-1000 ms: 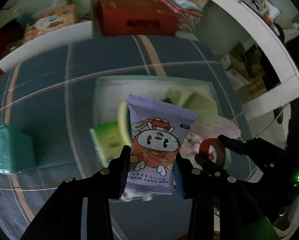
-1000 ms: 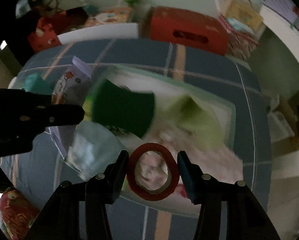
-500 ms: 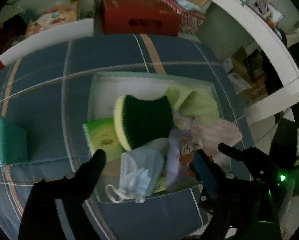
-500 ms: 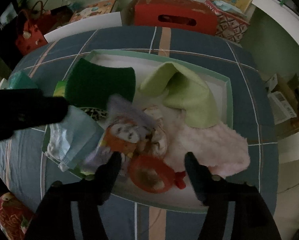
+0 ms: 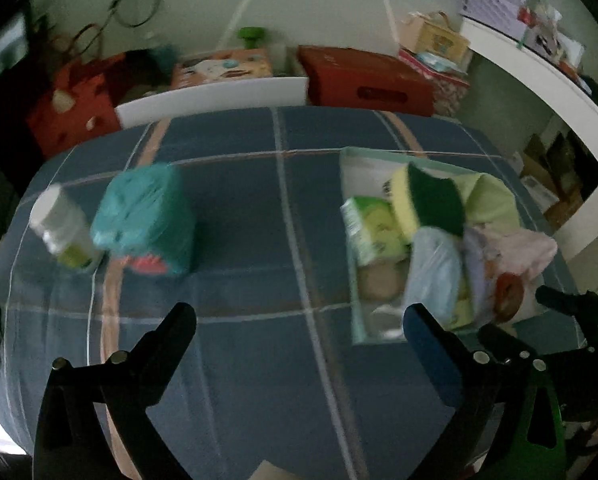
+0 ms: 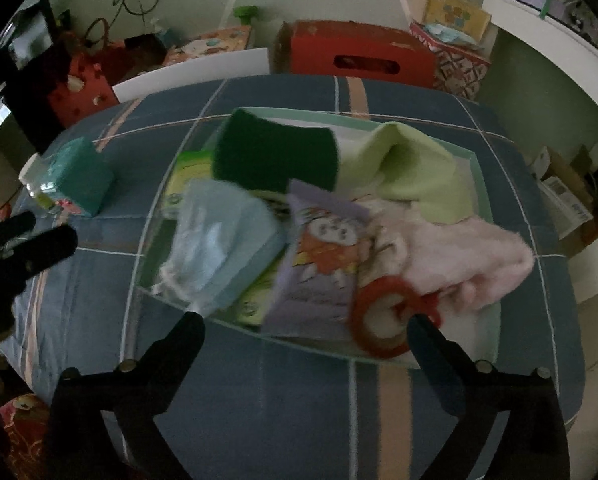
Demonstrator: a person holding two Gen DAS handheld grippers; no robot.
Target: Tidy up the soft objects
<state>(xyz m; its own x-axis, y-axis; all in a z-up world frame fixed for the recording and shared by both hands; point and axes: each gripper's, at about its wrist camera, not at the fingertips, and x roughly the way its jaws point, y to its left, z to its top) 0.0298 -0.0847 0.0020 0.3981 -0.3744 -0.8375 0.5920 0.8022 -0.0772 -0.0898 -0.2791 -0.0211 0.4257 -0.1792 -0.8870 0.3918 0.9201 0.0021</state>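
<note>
Purple wipes pack [image 6: 323, 264] — print unreadable.

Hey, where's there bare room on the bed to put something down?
Bare: the blue cover between the teal pack and the tray, and the strip in front of the tray. Crowded: the tray itself, piled with sponge, cloths, wipes and red ring; a bottle flanks the teal pack.
</note>
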